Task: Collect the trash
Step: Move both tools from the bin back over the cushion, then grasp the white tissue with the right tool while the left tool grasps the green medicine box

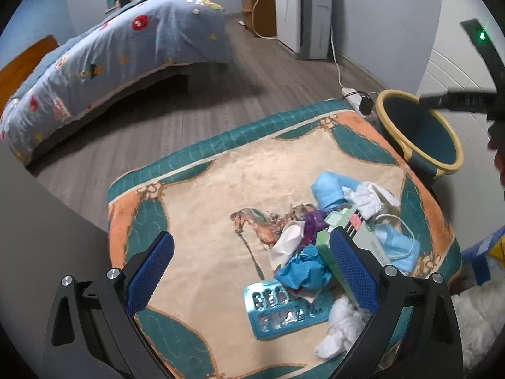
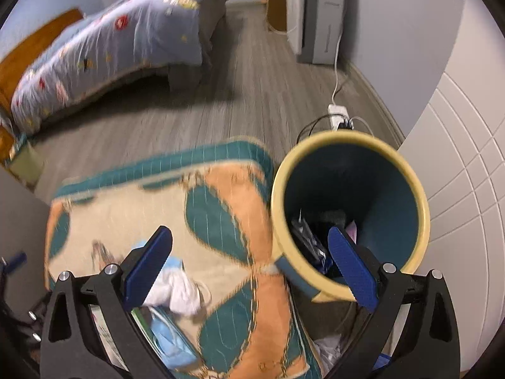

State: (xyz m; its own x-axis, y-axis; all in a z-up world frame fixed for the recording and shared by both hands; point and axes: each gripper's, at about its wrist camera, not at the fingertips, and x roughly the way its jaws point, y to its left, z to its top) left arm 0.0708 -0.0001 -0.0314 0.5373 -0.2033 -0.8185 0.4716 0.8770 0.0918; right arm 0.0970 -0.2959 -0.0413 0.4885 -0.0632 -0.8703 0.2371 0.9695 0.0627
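Observation:
A heap of trash lies on a horse-patterned cloth (image 1: 205, 195): a teal blister pack (image 1: 281, 308), crumpled blue paper (image 1: 303, 271), white tissues (image 1: 339, 328), a pale green box (image 1: 363, 230) and a blue face mask (image 1: 399, 246). My left gripper (image 1: 252, 268) hangs open above the cloth, its right finger over the box. A teal bin with a yellow rim (image 2: 350, 211) stands beside the cloth, dark wrappers (image 2: 311, 244) inside it. My right gripper (image 2: 252, 263) is open and empty, between the cloth's corner and the bin. A tissue (image 2: 176, 290) and mask (image 2: 172, 338) show under it.
A bed with a blue patterned quilt (image 1: 120, 60) fills the far left. A white appliance (image 1: 303, 12) and a wooden cabinet (image 1: 257, 9) stand at the back wall. A power strip with cables (image 2: 339, 117) lies on the wooden floor behind the bin. A white panelled wall (image 2: 467, 170) is on the right.

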